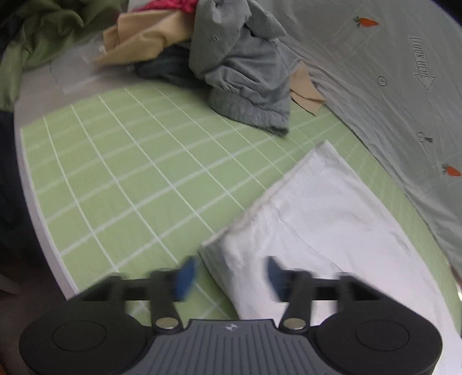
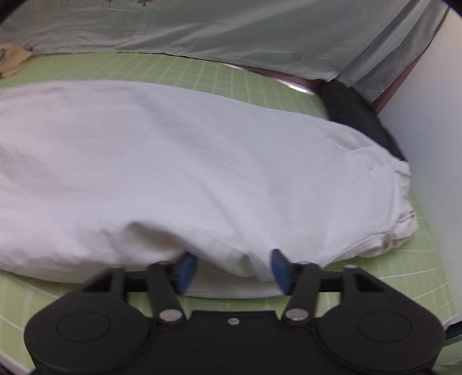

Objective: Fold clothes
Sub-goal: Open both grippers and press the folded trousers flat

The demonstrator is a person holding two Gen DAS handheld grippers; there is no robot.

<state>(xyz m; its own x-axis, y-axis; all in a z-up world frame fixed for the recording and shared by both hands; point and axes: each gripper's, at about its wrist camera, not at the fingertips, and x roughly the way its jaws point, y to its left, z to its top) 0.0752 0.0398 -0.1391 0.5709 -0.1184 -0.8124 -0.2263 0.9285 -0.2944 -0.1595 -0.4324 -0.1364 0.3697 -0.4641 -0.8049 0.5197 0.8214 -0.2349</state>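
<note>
A folded white garment (image 1: 332, 219) lies flat on the green checked mat (image 1: 130, 178). In the left wrist view my left gripper (image 1: 231, 277) hovers over its near corner, blue pads wide apart and open, not pressing the cloth. In the right wrist view the same white garment (image 2: 187, 161) fills the middle of the frame, its hem bunched at the right. My right gripper (image 2: 233, 271) is open at the garment's near edge. A fold of white cloth bulges between its blue fingertips (image 2: 186, 269), which stand off it on both sides.
A pile of unfolded clothes sits at the far end of the mat: a grey garment (image 1: 245, 72), a beige one (image 1: 144, 37), a red one (image 1: 167, 4). Green cloth (image 1: 43, 31) lies far left. A grey carrot-print sheet (image 1: 389, 86) borders the mat. A dark item (image 2: 355, 115) lies by a white wall (image 2: 433, 115).
</note>
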